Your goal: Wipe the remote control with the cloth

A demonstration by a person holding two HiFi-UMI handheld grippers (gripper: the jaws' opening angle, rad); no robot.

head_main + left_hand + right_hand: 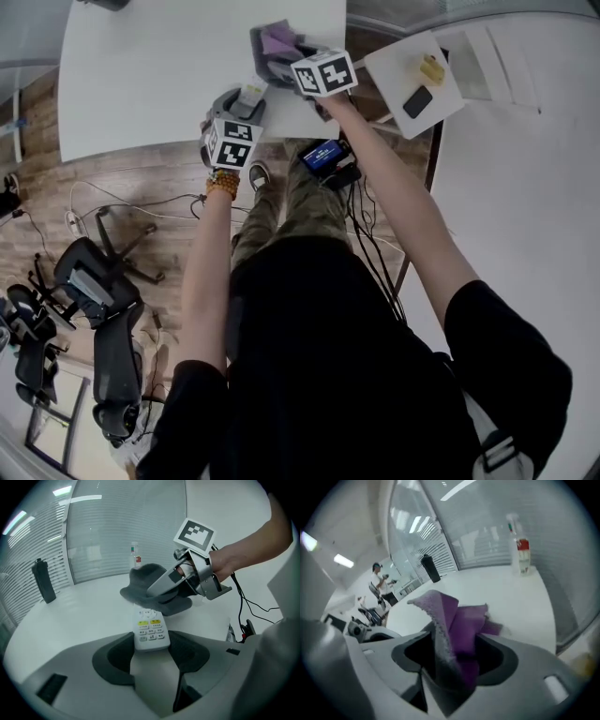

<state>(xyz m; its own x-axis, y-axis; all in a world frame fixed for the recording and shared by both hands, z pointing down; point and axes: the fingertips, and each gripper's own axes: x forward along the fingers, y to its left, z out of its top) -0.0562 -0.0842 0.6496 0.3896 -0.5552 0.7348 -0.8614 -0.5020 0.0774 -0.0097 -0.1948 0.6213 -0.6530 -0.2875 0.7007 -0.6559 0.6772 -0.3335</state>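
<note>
- White bench under office glazing carries the work near its front edge; a spray bottle and a dark bottle stand well back, out of the way.
- The left tongs are clamped on the near end of the remote control, button face up, with its far end pointing away over the bench.
- The right tongs stand wide apart. The purple cloth is bunched loosely in the gap and draped over the remote's far end.
- To wipe well, I judge the right tongs should first pinch the cloth firmly. Then drag it along the button face towards the left tongs in straight strokes, while the left grip stays still.
- A loose cloth would probably slide off rather than rub.
- The cloth hides the remote's far end, and the remote does not show in the right gripper view.
- Whether the remote rests on the bench or is held just above it cannot be made out.
- In the head view the tongs' own bodies cover the contact.
</note>
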